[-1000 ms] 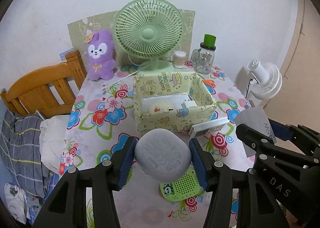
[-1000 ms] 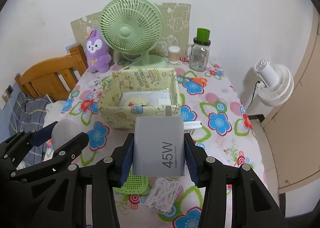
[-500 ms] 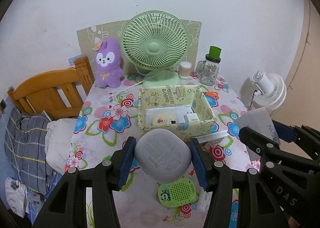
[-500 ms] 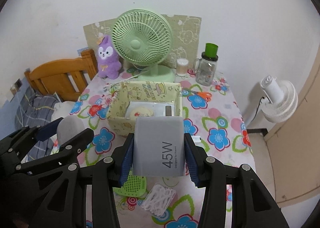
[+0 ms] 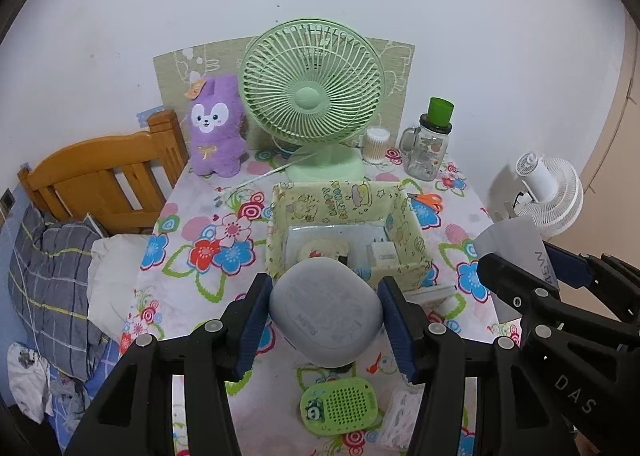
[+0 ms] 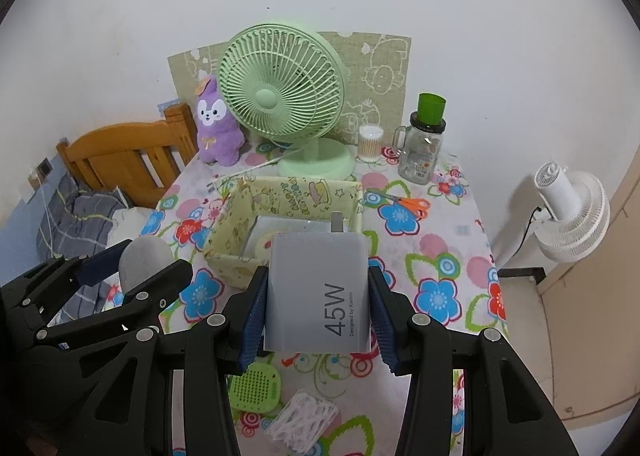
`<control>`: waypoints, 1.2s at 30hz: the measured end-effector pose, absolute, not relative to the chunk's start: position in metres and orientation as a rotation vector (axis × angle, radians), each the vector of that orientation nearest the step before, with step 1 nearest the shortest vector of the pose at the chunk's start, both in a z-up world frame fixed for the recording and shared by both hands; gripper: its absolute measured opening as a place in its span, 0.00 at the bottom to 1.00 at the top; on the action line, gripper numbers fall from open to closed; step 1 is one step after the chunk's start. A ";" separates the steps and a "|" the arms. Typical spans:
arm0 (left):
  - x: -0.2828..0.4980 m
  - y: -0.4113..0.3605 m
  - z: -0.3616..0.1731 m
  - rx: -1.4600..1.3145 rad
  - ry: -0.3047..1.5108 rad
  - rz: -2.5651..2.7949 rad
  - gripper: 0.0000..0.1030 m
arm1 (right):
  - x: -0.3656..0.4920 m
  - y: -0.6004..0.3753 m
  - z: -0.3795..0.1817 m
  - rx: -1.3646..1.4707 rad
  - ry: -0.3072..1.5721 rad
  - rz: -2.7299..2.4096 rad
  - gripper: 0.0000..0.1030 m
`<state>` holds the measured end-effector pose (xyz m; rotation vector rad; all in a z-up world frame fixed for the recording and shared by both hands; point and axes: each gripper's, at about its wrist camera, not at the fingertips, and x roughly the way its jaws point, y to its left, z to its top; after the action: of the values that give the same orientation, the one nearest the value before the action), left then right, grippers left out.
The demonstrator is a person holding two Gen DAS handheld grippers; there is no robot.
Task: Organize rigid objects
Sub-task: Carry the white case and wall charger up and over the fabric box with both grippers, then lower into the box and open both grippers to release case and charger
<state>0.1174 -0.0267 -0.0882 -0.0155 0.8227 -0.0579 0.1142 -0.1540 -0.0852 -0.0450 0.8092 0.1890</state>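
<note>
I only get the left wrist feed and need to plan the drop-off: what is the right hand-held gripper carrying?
Observer: A grey charger block printed "45W", clamped in the right hand-held gripper.
Operator: Which way do its prongs point?
Observer: Forward, away from the camera, toward the yellow storage box.
Operator: And the white thing beside the green perforated gadget?
Observer: A loose white tangle on the tablecloth; cord or netting, I cannot tell which.

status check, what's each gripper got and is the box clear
Left gripper shut on grey earbud case. Right gripper shut on 45W charger. Yellow box ahead, unobstructed.
</note>
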 end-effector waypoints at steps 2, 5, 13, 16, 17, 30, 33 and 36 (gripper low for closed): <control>0.128 -0.029 -0.088 -0.005 0.822 -0.066 0.55 | 0.121 -0.156 -0.086 -0.036 0.816 0.185 0.49; 0.147 -0.028 -0.089 -0.016 0.825 -0.084 0.55 | 0.138 -0.157 -0.090 -0.030 0.815 0.178 0.49; 0.197 -0.028 -0.095 0.023 0.814 -0.123 0.55 | 0.185 -0.154 -0.095 -0.039 0.794 0.154 0.49; 0.215 -0.026 -0.100 0.022 0.825 -0.138 0.55 | 0.202 -0.153 -0.100 -0.031 0.802 0.149 0.49; 0.219 -0.025 -0.101 0.022 0.825 -0.142 0.55 | 0.208 -0.153 -0.102 -0.028 0.805 0.147 0.49; 0.267 -0.019 -0.142 0.024 0.887 -0.172 0.55 | 0.266 -0.148 -0.129 0.006 0.841 0.116 0.49; 0.273 -0.020 -0.151 0.031 0.902 -0.179 0.55 | 0.274 -0.144 -0.134 -0.001 0.850 0.113 0.49; 0.280 -0.021 -0.162 0.031 0.922 -0.193 0.55 | 0.283 -0.139 -0.141 0.001 0.864 0.119 0.49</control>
<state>0.2802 -0.0214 -0.1616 0.0306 0.9223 -0.1930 0.2832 -0.1394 -0.1414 0.0014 0.8636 0.1191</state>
